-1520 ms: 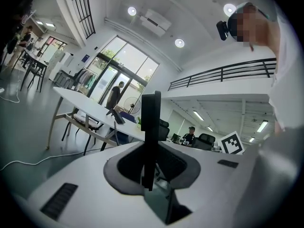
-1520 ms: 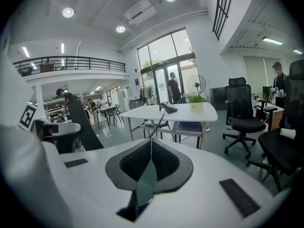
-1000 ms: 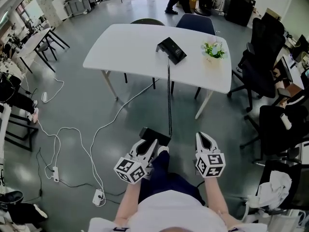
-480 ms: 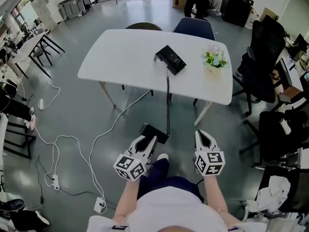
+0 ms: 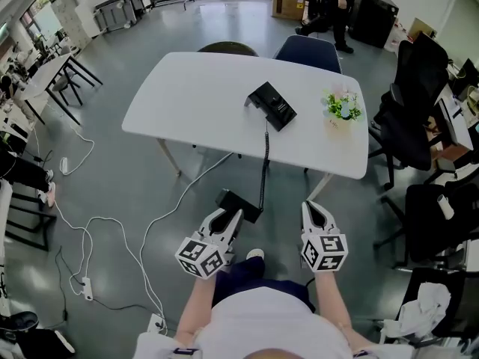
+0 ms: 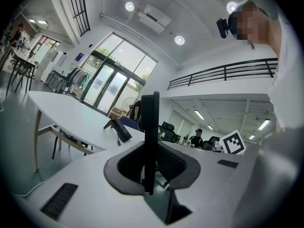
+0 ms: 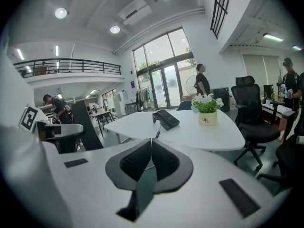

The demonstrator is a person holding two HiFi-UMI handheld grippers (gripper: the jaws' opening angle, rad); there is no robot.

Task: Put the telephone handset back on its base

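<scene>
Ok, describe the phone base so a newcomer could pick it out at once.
Find the large white table in the middle of the room. Toward its right end, beside the small potted plant, sits the phone base. It is the only black thing on the table, with a coiled cord trailing off the near edge.

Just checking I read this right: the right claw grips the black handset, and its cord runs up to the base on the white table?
Wrong claw: the left claw grips the black handset, as the left gripper view shows; the right claw is shut, empty. The cord does run up to the base on the white table.
</scene>
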